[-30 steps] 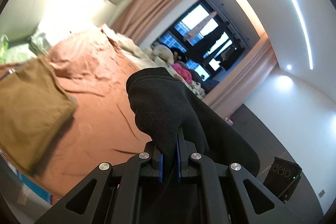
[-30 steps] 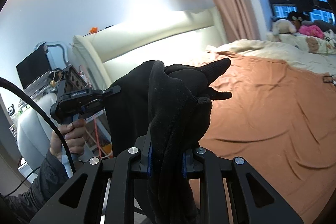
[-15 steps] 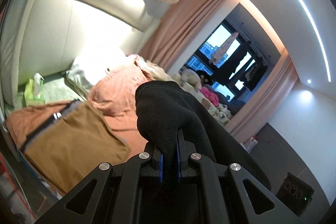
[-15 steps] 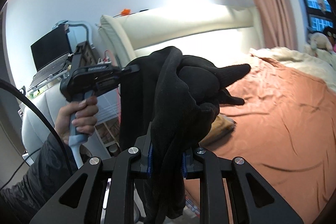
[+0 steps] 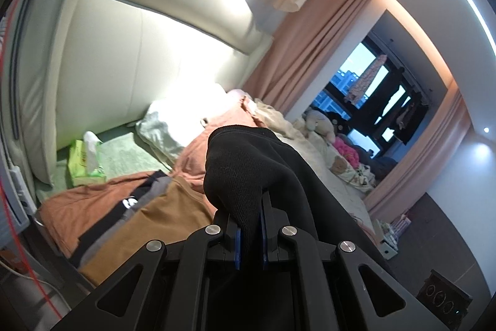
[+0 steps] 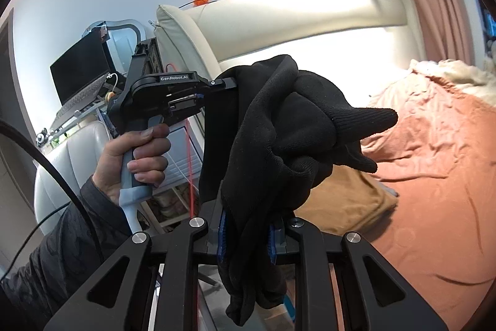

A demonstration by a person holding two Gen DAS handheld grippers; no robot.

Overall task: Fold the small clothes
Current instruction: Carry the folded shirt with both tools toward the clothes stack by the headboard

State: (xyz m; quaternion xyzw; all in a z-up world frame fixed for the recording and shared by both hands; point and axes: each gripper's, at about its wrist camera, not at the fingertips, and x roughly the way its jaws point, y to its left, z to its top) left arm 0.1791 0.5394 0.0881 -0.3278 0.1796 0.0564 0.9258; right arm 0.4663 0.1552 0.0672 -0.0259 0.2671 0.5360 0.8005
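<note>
Right wrist view shows the black garment (image 6: 279, 145) bunched and pinched in the right gripper (image 6: 246, 234), its jaws nearly closed on thick folds; the left gripper (image 5: 249, 238) clamps another edge, jaws almost shut. Ahead of both jaws lie the bed (image 6: 434, 176) and folded brown cloth (image 5: 161, 222). Best to spread the two grips apart, pulling the fabric taut before lowering it flat.

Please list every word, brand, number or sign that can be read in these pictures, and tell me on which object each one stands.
"GenRobot.AI": white letters on the black body of the left hand-held gripper, in the right wrist view.
Tissue pack on the bed: it has print, but too small and blurred to read.
White mark on the black garment in the folded pile: a logo, not readable.
Nothing else readable.
</note>
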